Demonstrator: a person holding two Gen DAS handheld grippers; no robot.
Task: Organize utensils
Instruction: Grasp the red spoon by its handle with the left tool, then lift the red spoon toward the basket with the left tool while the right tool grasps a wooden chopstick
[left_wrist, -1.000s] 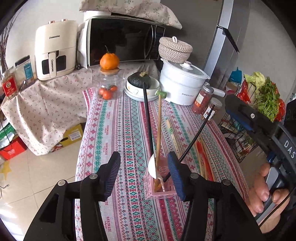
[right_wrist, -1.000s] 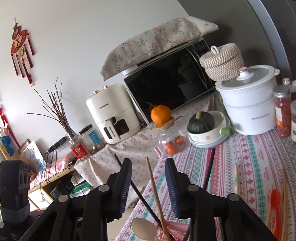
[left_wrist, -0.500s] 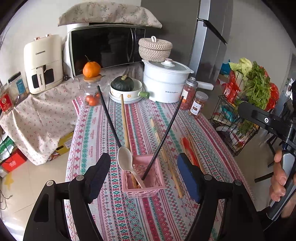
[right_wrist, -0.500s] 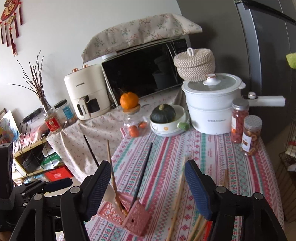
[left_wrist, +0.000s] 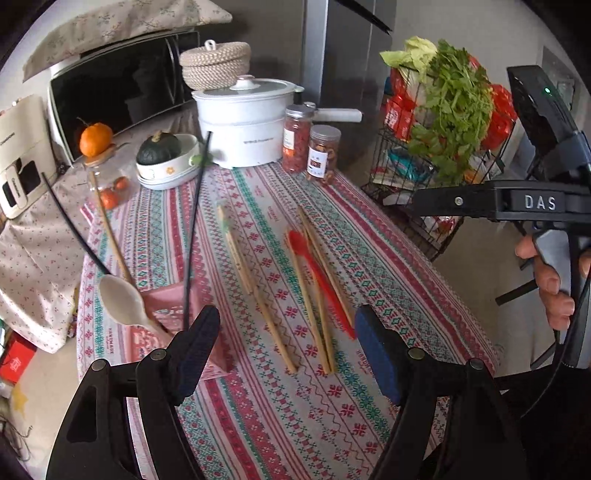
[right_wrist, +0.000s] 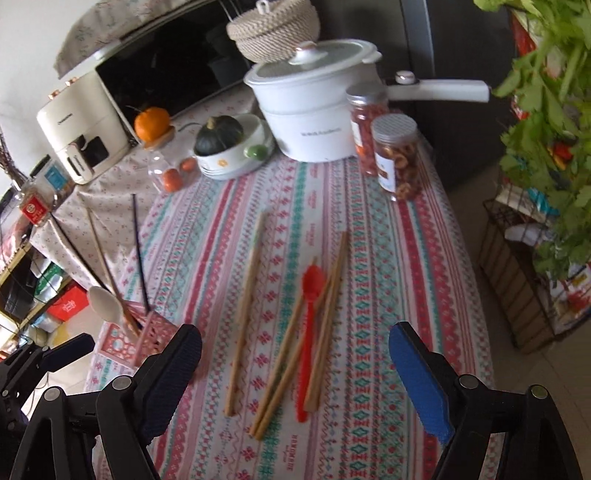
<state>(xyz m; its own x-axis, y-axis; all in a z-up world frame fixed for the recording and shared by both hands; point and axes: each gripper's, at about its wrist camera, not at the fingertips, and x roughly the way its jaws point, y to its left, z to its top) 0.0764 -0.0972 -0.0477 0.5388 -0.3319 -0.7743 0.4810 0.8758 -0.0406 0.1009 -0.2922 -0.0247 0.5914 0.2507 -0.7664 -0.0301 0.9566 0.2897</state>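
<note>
soft even daylight, no harsh shadows, heavy fisheye bending with dark corners, motion blur smearing the chopsticks (right_wrist: 246, 310) and greens (right_wrist: 546, 96)

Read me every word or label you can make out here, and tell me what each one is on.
"DAS": white letters on the right gripper's black body.
White pot: grey print on its side, too blurred to read.
Air fryer: brand lettering, too small to read.
Tablecloth: small repeated words, unreadable.
Snack jar label: unreadable.
</note>
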